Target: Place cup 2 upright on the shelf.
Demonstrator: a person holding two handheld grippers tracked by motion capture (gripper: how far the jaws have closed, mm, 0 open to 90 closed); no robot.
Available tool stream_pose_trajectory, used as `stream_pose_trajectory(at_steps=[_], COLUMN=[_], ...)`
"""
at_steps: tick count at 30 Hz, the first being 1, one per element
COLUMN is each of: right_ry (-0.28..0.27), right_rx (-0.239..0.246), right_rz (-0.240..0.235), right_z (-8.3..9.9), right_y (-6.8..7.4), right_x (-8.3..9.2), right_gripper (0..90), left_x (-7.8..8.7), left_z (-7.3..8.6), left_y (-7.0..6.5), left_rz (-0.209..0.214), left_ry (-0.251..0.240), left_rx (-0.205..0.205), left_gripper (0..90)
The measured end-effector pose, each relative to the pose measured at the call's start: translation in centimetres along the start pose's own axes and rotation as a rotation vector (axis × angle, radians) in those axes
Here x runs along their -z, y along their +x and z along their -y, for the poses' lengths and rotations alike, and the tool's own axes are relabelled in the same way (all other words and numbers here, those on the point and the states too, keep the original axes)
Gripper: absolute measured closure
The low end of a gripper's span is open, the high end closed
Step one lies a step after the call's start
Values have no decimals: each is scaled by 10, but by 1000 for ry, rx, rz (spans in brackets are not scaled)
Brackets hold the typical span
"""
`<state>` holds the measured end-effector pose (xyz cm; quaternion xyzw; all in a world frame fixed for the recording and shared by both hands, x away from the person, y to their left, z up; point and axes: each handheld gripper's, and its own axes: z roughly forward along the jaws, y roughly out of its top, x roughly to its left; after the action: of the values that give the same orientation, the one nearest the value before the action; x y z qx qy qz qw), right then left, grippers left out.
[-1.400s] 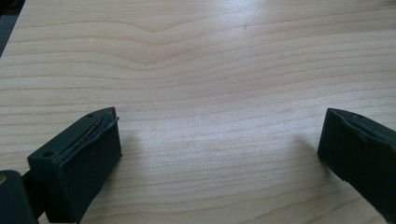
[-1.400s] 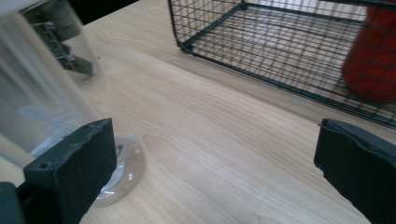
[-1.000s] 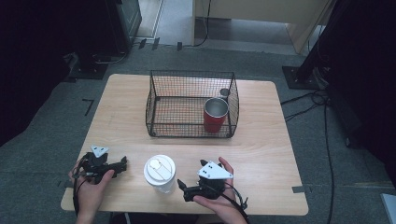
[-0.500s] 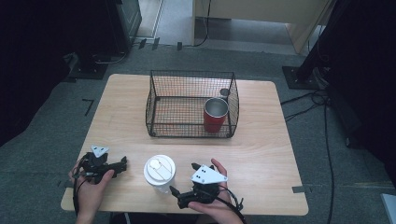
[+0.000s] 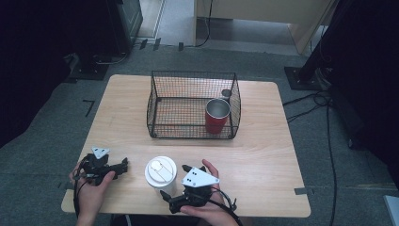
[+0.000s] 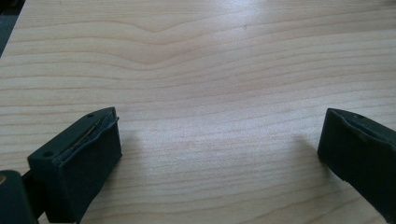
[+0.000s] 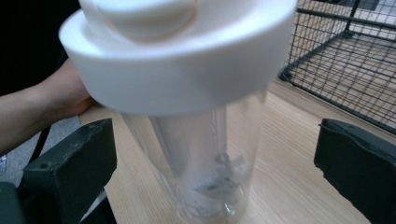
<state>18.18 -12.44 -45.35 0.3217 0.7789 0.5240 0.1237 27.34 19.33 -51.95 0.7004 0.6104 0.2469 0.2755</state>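
Observation:
A clear shaker bottle (image 5: 161,172) with a white lid stands upright near the table's front edge. My right gripper (image 5: 175,182) is open just right of it, jaws turned toward it. In the right gripper view the bottle (image 7: 187,88) fills the space between the two jaws, and my right gripper (image 7: 215,172) is not closed on it. My left gripper (image 5: 121,166) rests at the front left, a short way left of the bottle. The left gripper view has my left gripper (image 6: 219,154) open over bare wood.
A black wire basket (image 5: 154,106) stands at the middle back of the wooden table (image 5: 263,155). A red metal cup (image 5: 217,117) stands upright in its right front corner, with a small dark object (image 5: 226,93) behind it. Cables trail on the floor at right.
My right gripper has shifted left and turned toward the bottle, so its jaws now flank it. The left gripper and the bottle have stayed put.

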Motion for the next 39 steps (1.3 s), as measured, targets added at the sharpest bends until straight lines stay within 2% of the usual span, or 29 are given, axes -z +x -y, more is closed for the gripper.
stream_pose_trajectory(at_steps=[3, 15, 24, 33, 39], right_ry=[-6, -12, -29, -21, -20], right_rx=[5, 29, 33, 53, 66], right_rz=[-17, -29, -3, 27, 55], right_z=[-5, -14, -20, -20, -21], right_y=[5, 13, 16, 19, 20], right_x=[-5, -19, -23, -31, -33], right_gripper=[0, 5, 53, 67, 112], left_x=[0, 0, 0, 0, 0], left_z=[0, 0, 0, 0, 0], left_y=[0, 0, 0, 0, 0], left_rz=[0, 0, 0, 0, 0], left_ry=[0, 0, 0, 0, 0], left_rx=[0, 0, 0, 0, 0], left_gripper=[0, 0, 0, 0, 0])
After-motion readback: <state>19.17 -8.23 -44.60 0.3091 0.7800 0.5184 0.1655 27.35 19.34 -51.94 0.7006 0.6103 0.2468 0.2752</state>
